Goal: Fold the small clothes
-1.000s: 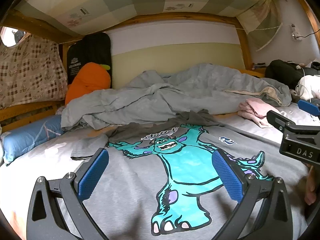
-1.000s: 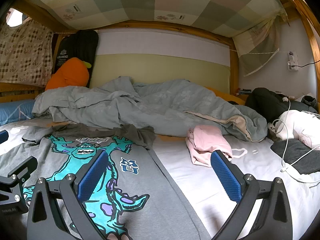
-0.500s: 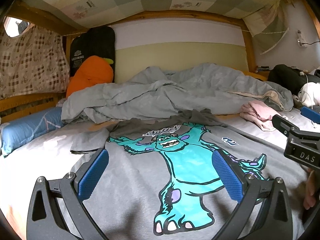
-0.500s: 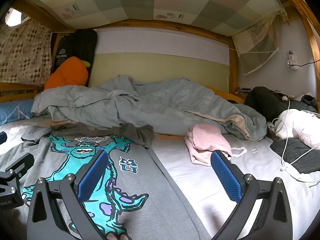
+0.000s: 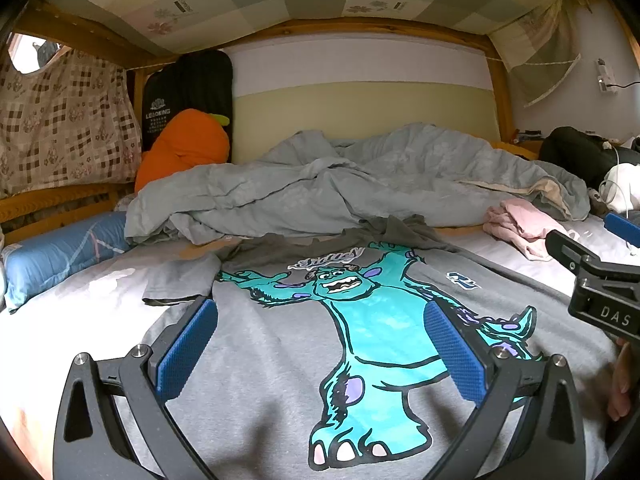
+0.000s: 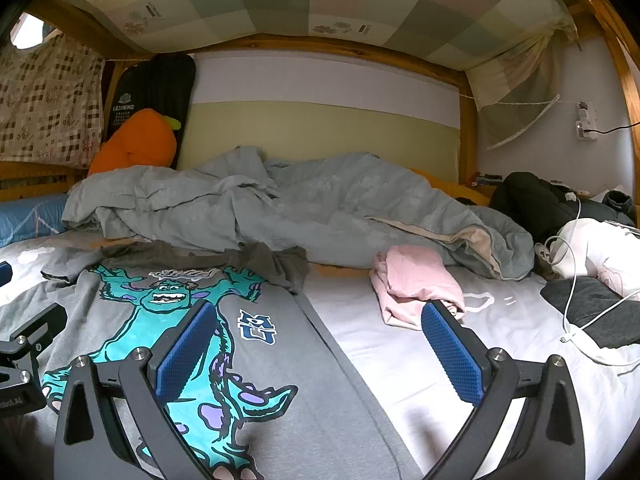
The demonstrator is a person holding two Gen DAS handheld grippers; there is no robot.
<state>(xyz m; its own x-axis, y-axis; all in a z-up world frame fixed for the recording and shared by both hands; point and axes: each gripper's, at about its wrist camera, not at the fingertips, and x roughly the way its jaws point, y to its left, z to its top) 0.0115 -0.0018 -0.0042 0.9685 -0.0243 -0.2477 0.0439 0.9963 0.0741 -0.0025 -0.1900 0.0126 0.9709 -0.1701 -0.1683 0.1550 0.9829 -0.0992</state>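
Observation:
A grey T-shirt (image 5: 272,360) (image 6: 304,364) with a large turquoise monster print lies flat on the bed, collar toward the far end. My left gripper (image 5: 320,352) hovers open over the shirt's lower middle, nothing between its blue pads. My right gripper (image 6: 320,350) is open above the shirt's right edge, one finger over the print and the other over the bare sheet. The right gripper's body (image 5: 600,284) shows at the right of the left wrist view, with a hand (image 5: 620,384) below it.
A crumpled grey-green duvet (image 5: 360,184) lies across the far end of the bed. A pink garment (image 6: 416,280) sits on the sheet right of the shirt. White cable (image 6: 576,320) and dark clothes (image 6: 592,308) lie far right. An orange carrot plush (image 5: 184,148) and blue pillow (image 5: 60,252) sit at left.
Both grippers have drifted slightly and tilted up a little; the shirt sits a bit lower in both views. Both stay open and the shirt has not moved.

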